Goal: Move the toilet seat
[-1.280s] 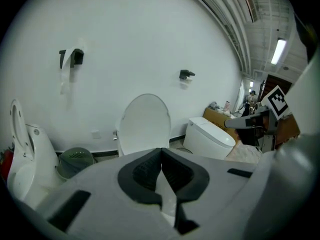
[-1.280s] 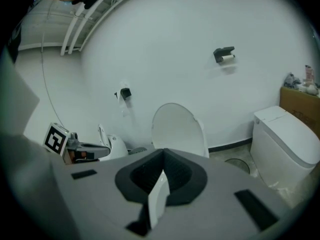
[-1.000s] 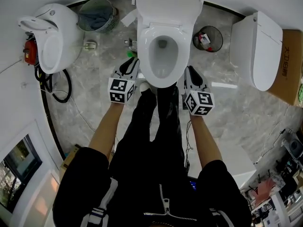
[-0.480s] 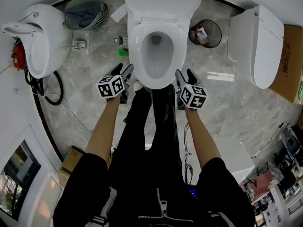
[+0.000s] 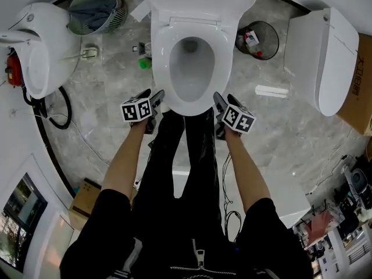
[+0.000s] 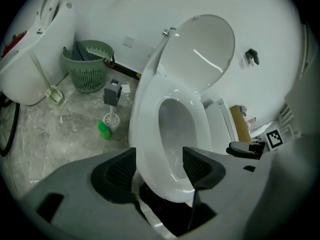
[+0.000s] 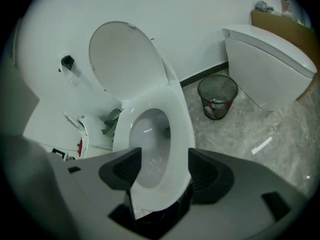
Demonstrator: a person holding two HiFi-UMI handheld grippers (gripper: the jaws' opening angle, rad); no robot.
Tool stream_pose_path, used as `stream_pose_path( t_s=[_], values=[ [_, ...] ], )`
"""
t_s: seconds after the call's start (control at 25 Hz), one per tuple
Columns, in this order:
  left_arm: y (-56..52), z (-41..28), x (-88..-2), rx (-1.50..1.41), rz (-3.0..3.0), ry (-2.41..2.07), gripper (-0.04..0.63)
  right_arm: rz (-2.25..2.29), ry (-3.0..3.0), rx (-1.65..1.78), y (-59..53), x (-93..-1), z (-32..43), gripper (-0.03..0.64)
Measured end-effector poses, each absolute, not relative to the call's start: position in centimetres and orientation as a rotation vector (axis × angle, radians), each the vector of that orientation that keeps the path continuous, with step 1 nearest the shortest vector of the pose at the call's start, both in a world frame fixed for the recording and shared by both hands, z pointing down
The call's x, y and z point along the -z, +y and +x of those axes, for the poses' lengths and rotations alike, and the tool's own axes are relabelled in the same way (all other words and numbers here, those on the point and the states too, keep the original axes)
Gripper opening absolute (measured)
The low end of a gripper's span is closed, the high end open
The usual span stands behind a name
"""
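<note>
White oval plastic toilet seat (image 5: 161,68) lies flat on the white ceramic bowl (image 5: 192,63), so its move looks finished, with the left gripper (image 5: 154,99) at its 7 o'clock and the right gripper (image 5: 224,104) at its 5 o'clock, both pairs of jaws having just been opening and now spread around its front rim without pressing.

Right gripper (image 7: 164,160) jaws, just opening, stand wide apart. The toilet seat's (image 7: 178,126) front rim shows between them, lid (image 7: 125,59) raised.
</note>
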State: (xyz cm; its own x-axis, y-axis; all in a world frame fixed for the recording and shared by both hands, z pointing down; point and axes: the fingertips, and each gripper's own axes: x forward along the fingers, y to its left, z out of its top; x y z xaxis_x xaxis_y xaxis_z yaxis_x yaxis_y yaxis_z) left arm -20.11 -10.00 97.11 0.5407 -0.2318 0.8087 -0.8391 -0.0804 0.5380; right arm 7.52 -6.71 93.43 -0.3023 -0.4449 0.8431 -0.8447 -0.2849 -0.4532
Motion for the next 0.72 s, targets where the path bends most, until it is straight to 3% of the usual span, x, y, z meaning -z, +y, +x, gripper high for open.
stream_pose_path(
  t_s=[0.48, 0.6, 0.72],
  values=[
    [-9.5, -18.3, -103.5, -0.592, 1.44, -0.846, 0.297, 1.572, -1.415, -1.822, -5.7, -102.3, 7.9, 0.318],
    [-9.9, -18.2, -104.2, -0.584, 1.409, -0.874, 0.284, 1.535, -1.412, -1.872, -5.9, -103.5, 7.3, 0.321],
    [-9.9, -18.8, -104.3, -0.603, 1.391, -0.914, 0.217, 1.485, -1.386, -1.872, -5.8, -104.0, 7.1, 0.309]
  ],
)
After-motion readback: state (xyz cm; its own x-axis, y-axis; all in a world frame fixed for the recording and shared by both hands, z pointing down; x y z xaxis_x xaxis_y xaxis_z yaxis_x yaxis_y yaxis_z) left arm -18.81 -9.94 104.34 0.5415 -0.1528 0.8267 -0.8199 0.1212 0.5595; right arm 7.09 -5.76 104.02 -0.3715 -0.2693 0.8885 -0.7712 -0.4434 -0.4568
